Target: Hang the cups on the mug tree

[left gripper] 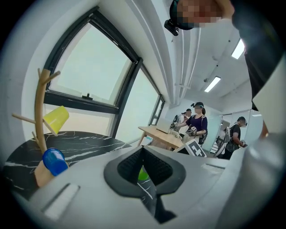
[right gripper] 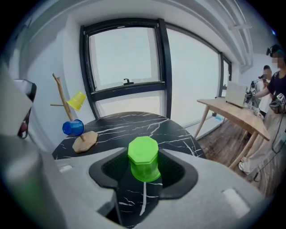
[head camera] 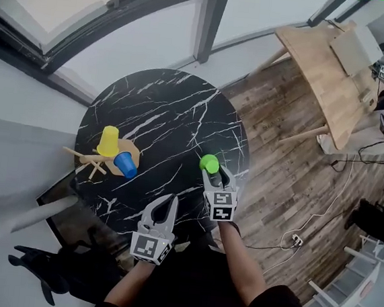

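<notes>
Gripping the green cup by its sides, the right gripper has both pads pressed against it. The cup is upside down, its flat eight-sided base uppermost, over the near right part of the round black marble table.

The left gripper is at the near edge of the table, just left of the right one. Its jaws stand a narrow way apart with nothing between them. Through the slit its own view shows only a sliver of the green cup and a strip of marble.

The wooden mug tree stands on its rounded wooden base at the left side of the table, well apart from both grippers. The yellow cup hangs on an upper branch, tilted with its mouth slanting downward. The blue cup hangs lower on the tree, just above the base and on its side. Other bare branches point out to the left.

Beyond the far side of the table is a large dark-framed window. On the right the floor is wooden planks, and at the far right stands a light wooden table on slanted legs. In the left gripper view, people stand beside that table, carrying similar grippers. A white cable trails across the planks.
</notes>
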The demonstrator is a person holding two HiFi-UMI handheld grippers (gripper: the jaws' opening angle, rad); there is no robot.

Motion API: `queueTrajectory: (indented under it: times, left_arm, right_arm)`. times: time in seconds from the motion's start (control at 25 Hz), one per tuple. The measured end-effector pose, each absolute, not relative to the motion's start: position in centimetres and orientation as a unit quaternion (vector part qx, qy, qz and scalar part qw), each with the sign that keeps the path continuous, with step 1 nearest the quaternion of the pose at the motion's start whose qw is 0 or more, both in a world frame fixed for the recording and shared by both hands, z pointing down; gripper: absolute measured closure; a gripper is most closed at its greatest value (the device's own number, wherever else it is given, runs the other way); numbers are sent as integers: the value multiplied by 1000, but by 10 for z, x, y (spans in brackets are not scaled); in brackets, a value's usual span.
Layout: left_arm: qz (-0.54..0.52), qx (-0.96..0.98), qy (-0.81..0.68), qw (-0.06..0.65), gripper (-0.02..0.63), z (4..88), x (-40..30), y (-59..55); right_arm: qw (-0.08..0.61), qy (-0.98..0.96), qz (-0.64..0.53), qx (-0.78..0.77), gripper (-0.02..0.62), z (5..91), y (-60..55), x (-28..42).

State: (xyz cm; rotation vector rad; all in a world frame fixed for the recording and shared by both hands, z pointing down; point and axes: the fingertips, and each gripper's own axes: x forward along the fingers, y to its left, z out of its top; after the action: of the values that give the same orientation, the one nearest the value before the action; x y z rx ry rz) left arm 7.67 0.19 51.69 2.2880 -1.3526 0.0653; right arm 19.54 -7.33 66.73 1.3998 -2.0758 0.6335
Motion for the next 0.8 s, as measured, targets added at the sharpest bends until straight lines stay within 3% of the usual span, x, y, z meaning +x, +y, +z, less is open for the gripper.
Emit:
queueTrajectory:
  times: [0.8]
  left_arm:
    - [3, 814, -543, 205, 604, 464, -30, 65]
  right_arm:
    - [246, -843, 191, 439, 390, 569, 2, 84]
